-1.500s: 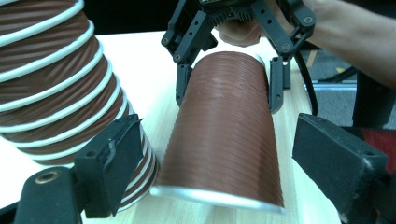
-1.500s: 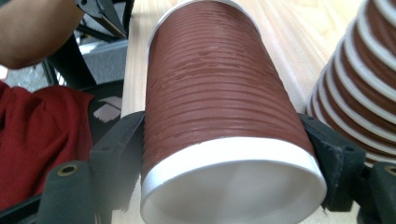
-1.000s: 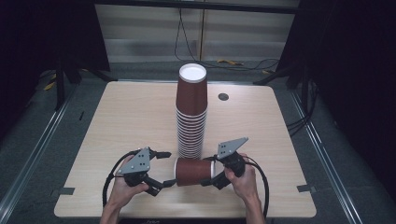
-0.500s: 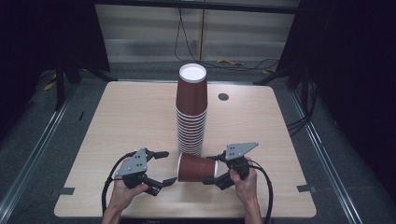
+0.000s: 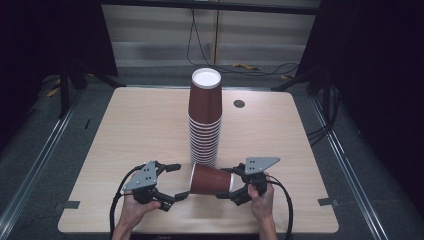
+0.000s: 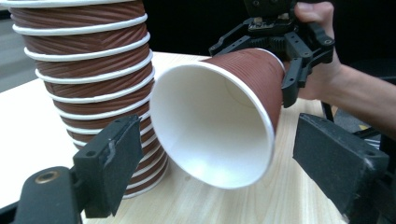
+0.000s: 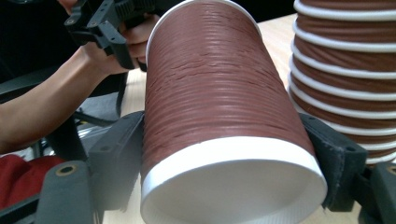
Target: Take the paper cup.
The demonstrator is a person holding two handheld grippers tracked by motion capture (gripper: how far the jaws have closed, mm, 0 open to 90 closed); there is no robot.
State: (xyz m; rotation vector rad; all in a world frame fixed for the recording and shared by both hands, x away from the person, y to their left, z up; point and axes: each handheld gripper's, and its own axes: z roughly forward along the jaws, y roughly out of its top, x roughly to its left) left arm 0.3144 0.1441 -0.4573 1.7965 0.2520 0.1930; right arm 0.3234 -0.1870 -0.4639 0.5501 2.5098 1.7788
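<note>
right gripper (image 5: 231, 187): low at table's near edge, pointing left, pinching brown cup (image 5: 210, 179) sideways by its base
left gripper (image 5: 172, 182): facing cup mouth, jaws spread, empty
cup stack (image 5: 205, 117): upright, just behind

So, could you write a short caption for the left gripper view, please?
Open left gripper facing the mouth of a brown paper cup held sideways by the right gripper, beside the cup stack.

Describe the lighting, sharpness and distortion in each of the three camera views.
High view: the light wooden table is evenly lit, the surroundings near black, and the picture is soft. Left gripper view: the white inside of the brown ribbed paper cup is bright, and the near jaws are slightly blurred. Right gripper view: that cup's base looms large, stretched by closeness, with the tall stack of brown paper cups sharp beside it.
</note>
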